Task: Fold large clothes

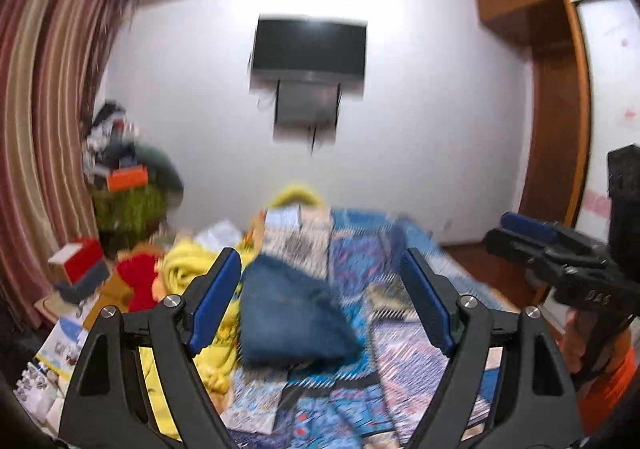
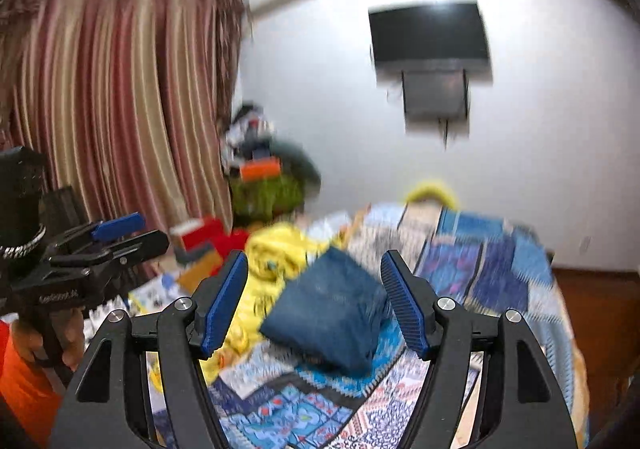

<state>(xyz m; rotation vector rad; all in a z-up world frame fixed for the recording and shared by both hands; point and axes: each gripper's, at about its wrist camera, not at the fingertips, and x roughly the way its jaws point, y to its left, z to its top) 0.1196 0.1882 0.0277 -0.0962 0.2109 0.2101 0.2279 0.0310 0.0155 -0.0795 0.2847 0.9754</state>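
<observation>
In the left wrist view, the left gripper is held with its jaws wide apart and nothing between them. A folded blue garment, possibly denim though blurred, is seen lying on the patchwork bedspread, beside a yellow cloth. In the right wrist view, the right gripper is likewise spread and unloaded above the same garment. A television is mounted on the wall.
</observation>
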